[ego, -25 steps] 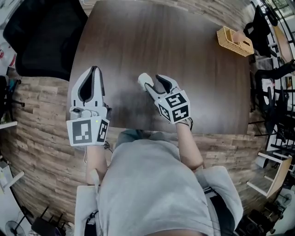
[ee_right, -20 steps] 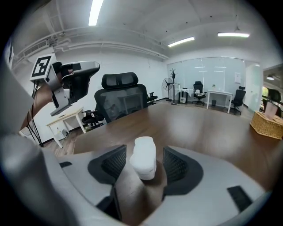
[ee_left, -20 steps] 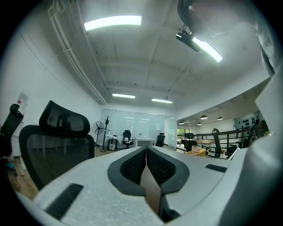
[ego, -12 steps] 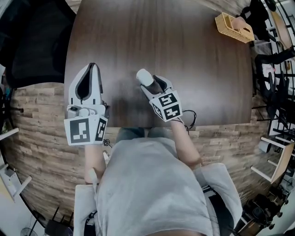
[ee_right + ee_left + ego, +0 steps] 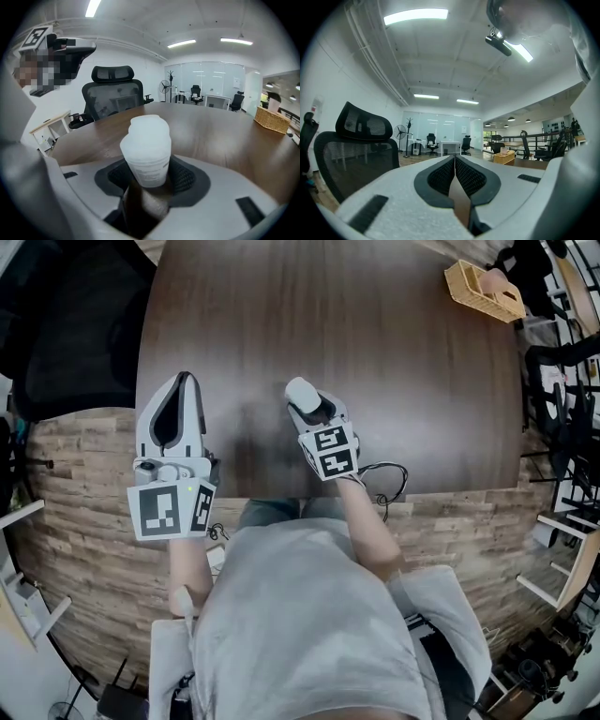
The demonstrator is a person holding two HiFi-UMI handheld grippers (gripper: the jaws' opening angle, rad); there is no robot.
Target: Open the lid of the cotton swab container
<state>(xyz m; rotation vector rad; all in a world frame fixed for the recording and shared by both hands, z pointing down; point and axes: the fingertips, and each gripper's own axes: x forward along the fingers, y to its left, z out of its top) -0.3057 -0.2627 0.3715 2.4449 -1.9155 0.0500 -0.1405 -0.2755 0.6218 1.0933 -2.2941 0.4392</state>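
Container [image 5: 145,150] sits over the near part of the table [image 5: 375,334], base clasped in the right gripper's [image 5: 149,180] wide jaws, long axis running out along them with lid [image 5: 149,126] at the far end, while the left gripper [image 5: 183,381], shut and empty, hangs well left.

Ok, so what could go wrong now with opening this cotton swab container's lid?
The right gripper grips the cotton swab container only at its lower end, so pulling the lid could lever it loose. The left gripper is shut and off to the side; it must open first or it may knock the container.
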